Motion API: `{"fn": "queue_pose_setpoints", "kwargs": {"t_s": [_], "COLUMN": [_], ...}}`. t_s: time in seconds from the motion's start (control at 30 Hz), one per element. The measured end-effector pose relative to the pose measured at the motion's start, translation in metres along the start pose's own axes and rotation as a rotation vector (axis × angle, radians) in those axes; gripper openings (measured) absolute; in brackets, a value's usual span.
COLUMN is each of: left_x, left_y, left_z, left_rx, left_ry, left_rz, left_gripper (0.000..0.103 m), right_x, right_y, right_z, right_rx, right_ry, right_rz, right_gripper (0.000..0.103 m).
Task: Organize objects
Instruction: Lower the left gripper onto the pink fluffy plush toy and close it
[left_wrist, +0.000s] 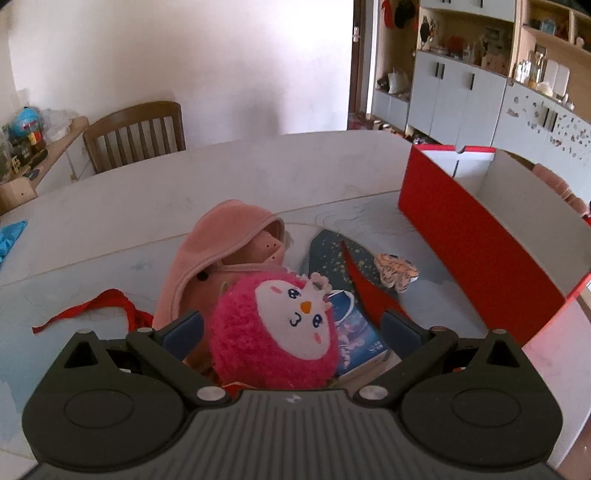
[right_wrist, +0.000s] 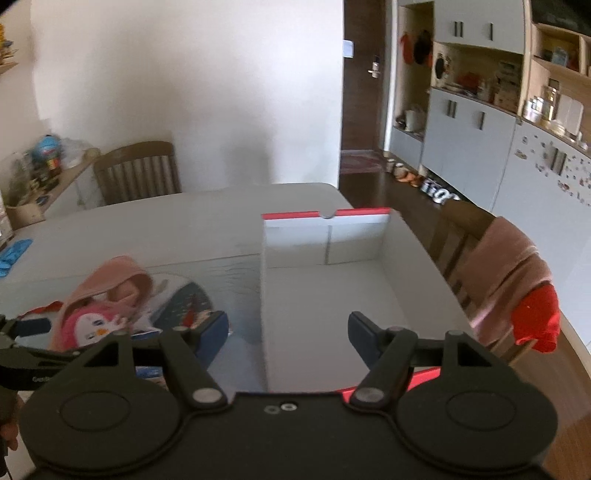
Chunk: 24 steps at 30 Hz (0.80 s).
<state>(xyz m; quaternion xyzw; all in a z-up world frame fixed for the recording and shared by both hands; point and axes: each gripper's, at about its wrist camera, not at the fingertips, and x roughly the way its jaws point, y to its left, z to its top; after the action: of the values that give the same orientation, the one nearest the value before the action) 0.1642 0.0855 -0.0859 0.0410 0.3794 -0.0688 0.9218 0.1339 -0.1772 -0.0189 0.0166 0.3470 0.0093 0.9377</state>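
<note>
A fluffy pink plush toy (left_wrist: 275, 328) with a white face lies on the table between the fingers of my open left gripper (left_wrist: 291, 328). The left finger is close to its fur and the right finger stands apart. Behind the plush lies a pink hat (left_wrist: 221, 240). To its right are a blue booklet (left_wrist: 356, 328), a dark speckled sheet (left_wrist: 332, 254) and a leopard-print hair clip (left_wrist: 395, 273). A red box (left_wrist: 461, 229) with a white inside stands open at the right. My right gripper (right_wrist: 288, 330) hangs open and empty over the near end of that box (right_wrist: 332, 288). The plush (right_wrist: 92, 326) shows at its left.
A red ribbon (left_wrist: 103, 302) lies left of the hat and a blue cloth (left_wrist: 11, 236) sits at the table's left edge. A wooden chair (left_wrist: 136, 133) stands behind the table. Another chair (right_wrist: 509, 273), draped with pink and red cloth, is at the right side. Cabinets line the right wall.
</note>
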Motion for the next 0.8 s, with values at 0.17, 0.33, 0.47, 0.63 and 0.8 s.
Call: {"fn": "queue_pose_setpoints", "kwargs": {"t_s": [0.17, 0.33, 0.47, 0.63, 0.8], "left_x": [0.016, 0.035, 0.043, 0.049, 0.052], "left_y": [-0.002, -0.003, -0.007, -0.014, -0.021], "left_z": [0.002, 0.000, 0.000, 0.000, 0.001], "left_rx": [0.012, -0.017, -0.026, -0.037, -0.043], "left_ry": [0.020, 0.067, 0.083, 0.097, 0.103], "left_rz": [0.056, 0.120, 0.154, 0.198, 0.233], "left_gripper": [0.102, 0.102, 0.102, 0.101, 0.101], "right_x": [0.017, 0.040, 0.057, 0.077, 0.097], "right_y": [-0.026, -0.057, -0.080, -0.107, -0.129], "right_z": [0.009, 0.014, 0.016, 0.018, 0.022], "right_rx": [0.009, -0.014, -0.033, -0.052, -0.075], "right_ry": [0.018, 0.044, 0.064, 0.090, 0.117], "right_rz": [-0.031, -0.054, -0.077, -0.091, -0.095], "right_gripper": [0.071, 0.071, 0.071, 0.071, 0.071]}}
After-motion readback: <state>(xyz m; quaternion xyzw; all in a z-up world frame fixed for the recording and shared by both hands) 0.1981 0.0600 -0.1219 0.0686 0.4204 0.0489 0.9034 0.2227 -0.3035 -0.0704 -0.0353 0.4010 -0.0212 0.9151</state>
